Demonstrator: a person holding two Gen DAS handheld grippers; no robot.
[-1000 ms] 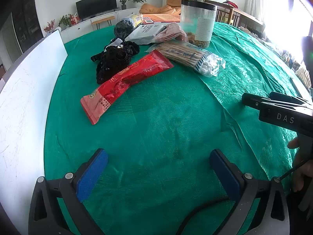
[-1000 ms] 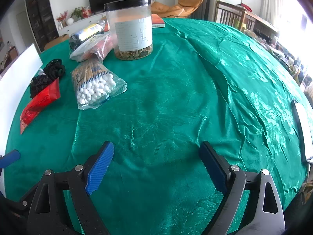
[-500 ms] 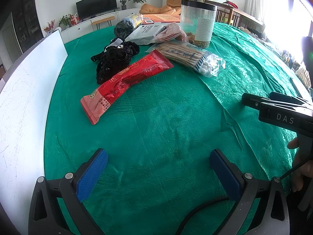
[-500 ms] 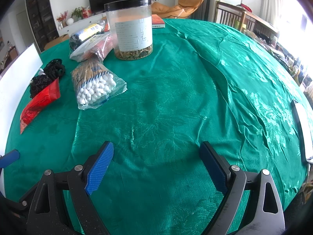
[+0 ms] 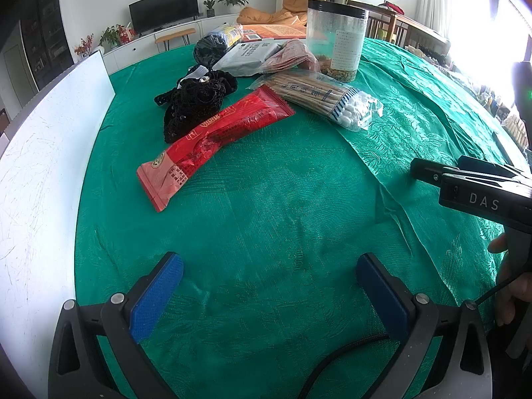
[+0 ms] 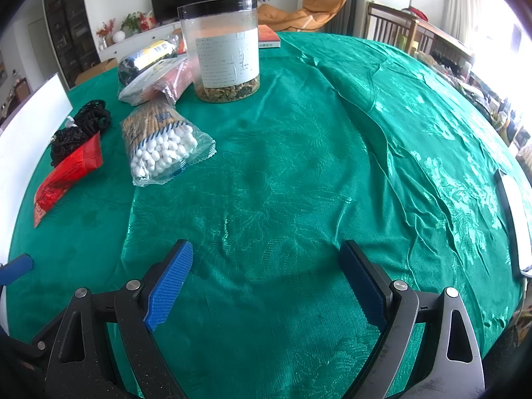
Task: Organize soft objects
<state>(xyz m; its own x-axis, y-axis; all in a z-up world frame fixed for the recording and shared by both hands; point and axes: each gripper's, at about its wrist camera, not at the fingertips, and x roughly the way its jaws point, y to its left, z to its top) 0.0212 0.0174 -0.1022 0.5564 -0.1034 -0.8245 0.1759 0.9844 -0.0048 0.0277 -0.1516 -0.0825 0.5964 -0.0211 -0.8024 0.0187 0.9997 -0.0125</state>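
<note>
A red snack packet (image 5: 212, 136) lies on the green tablecloth (image 5: 266, 216), and shows in the right wrist view (image 6: 66, 173) too. Behind it sits a black lace bundle (image 5: 196, 99). A clear bag of cotton swabs (image 5: 326, 99) lies to its right, also in the right wrist view (image 6: 159, 143). Grey and pink soft packets (image 5: 259, 56) lie further back. My left gripper (image 5: 269, 282) is open and empty, low over bare cloth. My right gripper (image 6: 266, 276) is open and empty; its body shows in the left wrist view (image 5: 482, 193).
A clear jar with a black lid (image 6: 222, 53) stands at the back. A white board (image 5: 43, 166) borders the table's left edge. A dark rolled bag (image 5: 212, 46) and a book (image 6: 269, 36) lie at the far side.
</note>
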